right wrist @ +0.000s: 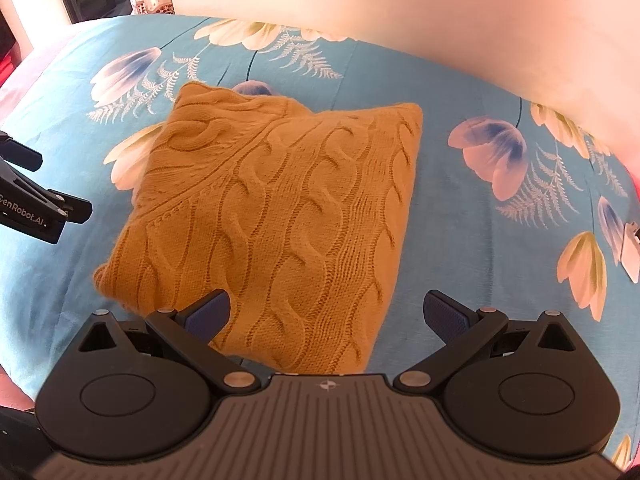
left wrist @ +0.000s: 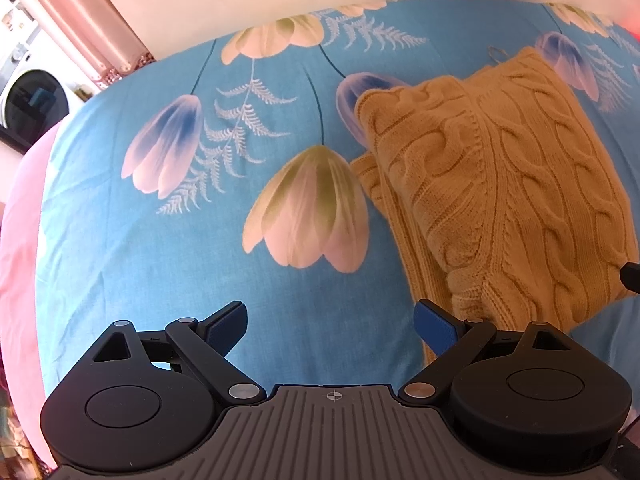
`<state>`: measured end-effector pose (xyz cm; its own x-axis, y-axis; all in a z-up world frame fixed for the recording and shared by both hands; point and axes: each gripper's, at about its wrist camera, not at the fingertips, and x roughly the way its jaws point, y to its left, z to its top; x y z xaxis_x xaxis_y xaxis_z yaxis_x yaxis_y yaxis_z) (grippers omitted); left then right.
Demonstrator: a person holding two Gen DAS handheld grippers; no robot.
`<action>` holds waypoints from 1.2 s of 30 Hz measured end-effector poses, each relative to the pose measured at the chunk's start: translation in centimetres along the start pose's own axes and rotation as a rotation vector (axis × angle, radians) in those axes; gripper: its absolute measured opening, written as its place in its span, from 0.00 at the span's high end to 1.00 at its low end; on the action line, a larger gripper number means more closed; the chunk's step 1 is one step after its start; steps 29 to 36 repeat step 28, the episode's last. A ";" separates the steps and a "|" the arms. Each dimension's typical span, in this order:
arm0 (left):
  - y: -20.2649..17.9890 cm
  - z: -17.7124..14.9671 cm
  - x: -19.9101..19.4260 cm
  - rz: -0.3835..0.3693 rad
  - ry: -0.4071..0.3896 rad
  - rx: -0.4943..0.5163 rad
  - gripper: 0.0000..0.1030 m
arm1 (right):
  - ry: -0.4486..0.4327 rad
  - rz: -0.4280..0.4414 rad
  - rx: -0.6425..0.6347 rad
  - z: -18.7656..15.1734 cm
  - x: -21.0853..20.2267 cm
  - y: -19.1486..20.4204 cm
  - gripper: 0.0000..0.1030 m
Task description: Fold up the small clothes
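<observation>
A mustard-yellow cable-knit sweater point(right wrist: 276, 208) lies folded into a compact rectangle on the blue floral bedsheet point(right wrist: 460, 248). It also shows in the left wrist view point(left wrist: 496, 184), at the right. My left gripper point(left wrist: 330, 326) is open and empty, hovering over bare sheet just left of the sweater's near corner. My right gripper point(right wrist: 326, 314) is open and empty, held just above the sweater's near edge. The left gripper also shows at the left edge of the right wrist view point(right wrist: 36, 196).
The bed's left edge drops off to a pink cover point(left wrist: 20, 240). A washing machine point(left wrist: 28, 100) and pink curtain point(left wrist: 84, 20) stand beyond the bed. A pale wall point(right wrist: 400, 8) runs behind it. A small white tag-like object point(right wrist: 630, 252) lies at the sheet's right edge.
</observation>
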<state>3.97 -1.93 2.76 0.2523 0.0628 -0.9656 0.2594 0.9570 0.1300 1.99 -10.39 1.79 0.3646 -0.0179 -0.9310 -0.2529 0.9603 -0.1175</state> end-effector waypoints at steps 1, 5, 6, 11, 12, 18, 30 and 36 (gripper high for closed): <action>0.0 0.0 0.0 -0.001 0.001 0.002 0.00 | 0.001 0.001 0.000 0.0 0.0 -0.1 0.01; -0.1 -0.1 0.1 -0.002 0.006 0.007 0.00 | 0.003 0.004 -0.004 0.1 0.1 0.0 0.01; -0.1 -0.1 0.2 -0.003 0.007 0.007 0.00 | 0.003 0.005 -0.005 0.1 0.0 0.1 0.01; -0.1 -0.1 0.2 -0.014 0.006 0.012 0.00 | 0.003 0.008 -0.010 0.2 0.1 0.1 0.01; -0.1 -0.1 0.1 -0.021 0.003 0.014 0.00 | 0.003 0.009 -0.010 0.1 0.0 0.1 0.01; -0.3 -0.1 -0.2 -0.040 -0.011 0.021 0.00 | 0.008 0.013 -0.017 0.2 0.1 0.3 0.01; -0.4 0.0 0.0 -0.024 0.007 0.023 0.00 | 0.007 0.015 -0.019 0.3 0.1 0.3 0.01; -0.4 0.0 0.0 -0.024 0.007 0.023 0.00 | 0.007 0.015 -0.019 0.3 0.1 0.3 0.01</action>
